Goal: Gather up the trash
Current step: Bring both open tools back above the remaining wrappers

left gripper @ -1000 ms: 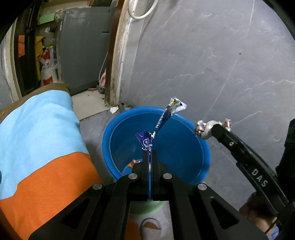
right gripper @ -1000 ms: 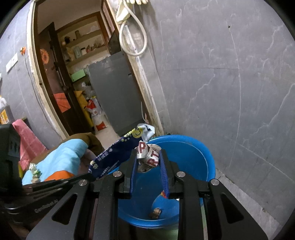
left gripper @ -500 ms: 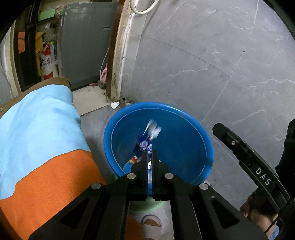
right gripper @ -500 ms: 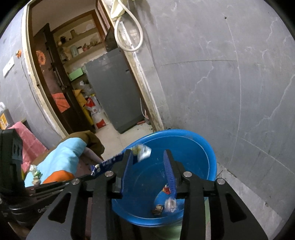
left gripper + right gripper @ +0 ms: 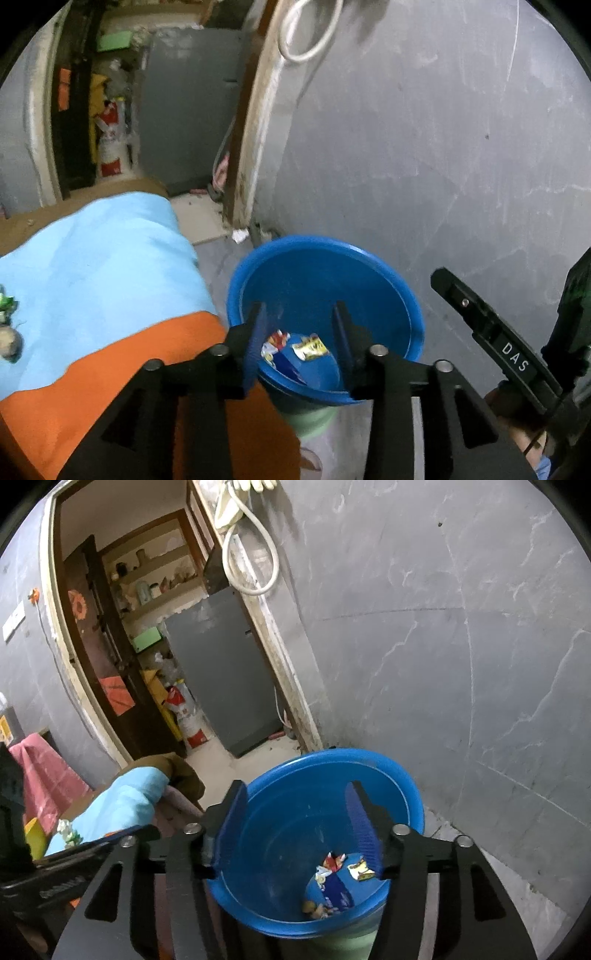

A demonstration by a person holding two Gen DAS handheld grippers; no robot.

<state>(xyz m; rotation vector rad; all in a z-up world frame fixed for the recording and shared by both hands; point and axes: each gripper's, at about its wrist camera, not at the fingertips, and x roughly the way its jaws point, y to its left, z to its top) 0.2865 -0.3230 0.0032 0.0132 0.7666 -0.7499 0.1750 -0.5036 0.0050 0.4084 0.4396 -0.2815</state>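
Jaws of both the left gripper and right gripper have just been opening, empty, over the blue basin; wrappers lie inside, partly hidden

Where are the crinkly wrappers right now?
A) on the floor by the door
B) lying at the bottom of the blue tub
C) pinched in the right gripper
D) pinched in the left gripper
B: the wrappers lie at the bottom of the blue tub, and both the left gripper and right gripper, jaws just opened, have nothing between their fingers.
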